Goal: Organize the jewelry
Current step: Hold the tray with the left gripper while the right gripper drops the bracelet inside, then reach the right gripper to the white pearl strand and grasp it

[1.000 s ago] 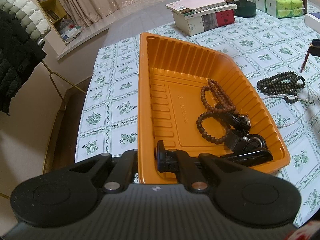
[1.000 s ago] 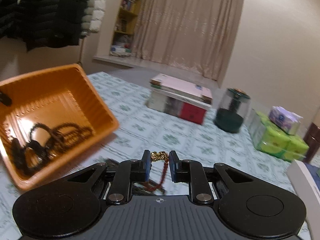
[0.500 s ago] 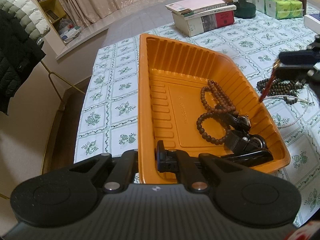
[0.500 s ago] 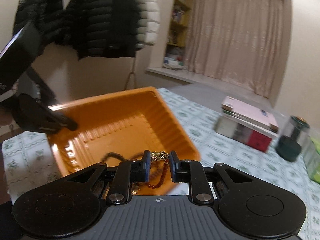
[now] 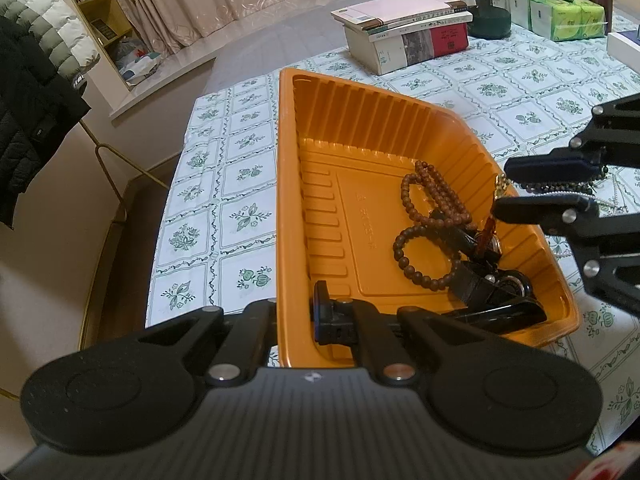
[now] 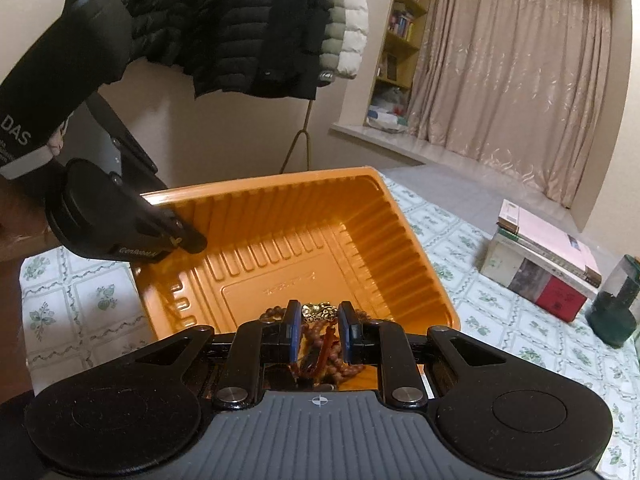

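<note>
Left hand-held gripper (image 5: pixel 294 312) clamps orange tray (image 5: pixel 320 208); right (image 6: pixel 319 320) apparently grips gold-charm bracelet (image 6: pixel 318 312) above floral tablecloth (image 5: pixel 240 184).

1. The red bracelet (image 6: pixel 320 354) hangs between the right gripper (image 6: pixel 319 322) fingers; its lower loop is hidden behind the gripper body.
2. The left gripper (image 5: pixel 294 316) outer finger is hidden behind the orange tray (image 5: pixel 288 208) wall.
3. The dark bead string (image 5: pixel 560 188) on the table is largely covered by the right gripper's fingers.
4. The black items (image 5: pixel 492 292) in the tray corner are too jumbled to identify.
5. The white box (image 5: pixel 622 46) is cut off by the picture's edge.
</note>
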A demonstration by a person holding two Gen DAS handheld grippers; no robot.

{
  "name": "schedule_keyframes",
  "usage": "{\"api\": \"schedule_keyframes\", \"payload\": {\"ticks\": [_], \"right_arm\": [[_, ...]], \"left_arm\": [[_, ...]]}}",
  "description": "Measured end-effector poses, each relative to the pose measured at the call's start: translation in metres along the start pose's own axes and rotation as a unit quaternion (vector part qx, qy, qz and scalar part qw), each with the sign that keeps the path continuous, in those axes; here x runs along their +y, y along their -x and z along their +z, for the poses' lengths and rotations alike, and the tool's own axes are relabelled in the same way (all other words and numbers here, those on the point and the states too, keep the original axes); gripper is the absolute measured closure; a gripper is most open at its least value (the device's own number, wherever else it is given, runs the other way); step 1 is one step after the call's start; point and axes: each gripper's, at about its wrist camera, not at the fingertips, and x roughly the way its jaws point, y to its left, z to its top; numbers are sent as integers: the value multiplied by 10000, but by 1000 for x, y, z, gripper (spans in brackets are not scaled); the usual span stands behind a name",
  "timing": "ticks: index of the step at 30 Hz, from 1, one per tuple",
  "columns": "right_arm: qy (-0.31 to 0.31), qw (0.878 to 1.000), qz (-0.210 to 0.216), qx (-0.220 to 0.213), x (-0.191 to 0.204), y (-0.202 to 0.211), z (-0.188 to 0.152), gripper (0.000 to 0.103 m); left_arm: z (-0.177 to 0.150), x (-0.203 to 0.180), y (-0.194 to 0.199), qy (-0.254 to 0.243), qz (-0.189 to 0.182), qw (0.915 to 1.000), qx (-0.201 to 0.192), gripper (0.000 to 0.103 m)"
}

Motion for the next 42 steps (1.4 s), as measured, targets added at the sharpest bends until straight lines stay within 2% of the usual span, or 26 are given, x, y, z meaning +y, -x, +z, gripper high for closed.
{"api": "schedule_keyframes", "payload": {"ticks": [11,13,14,15,21,30,42], "right_arm": [[-54,9999,108,25,2,-5,-3,82],[-99,9999,72,0,0,-3,-5,69],[-123,9999,33,-16,-1,-1,-6,59],[-173,9998,-1,-27,-4,2,-8,56],[-755,9961,-391,230,-27,23,-38,54],[-1856,9738,-986,866,-68,63,-105,53],[-2124,9624,-1261,1126,-76,83,-140,53]], "left_arm": [[0,0,0,2,2,10000,1,100],[0,0,0,3,1,10000,1,100],[0,0,0,4,-1,10000,0,100],[0,0,0,2,0,10000,-2,100],[0,0,0,0,4,10000,-1,100],[-1,0,0,-18,34,10000,3,100],[1,-3,3,-63,67,10000,-4,100]]}}
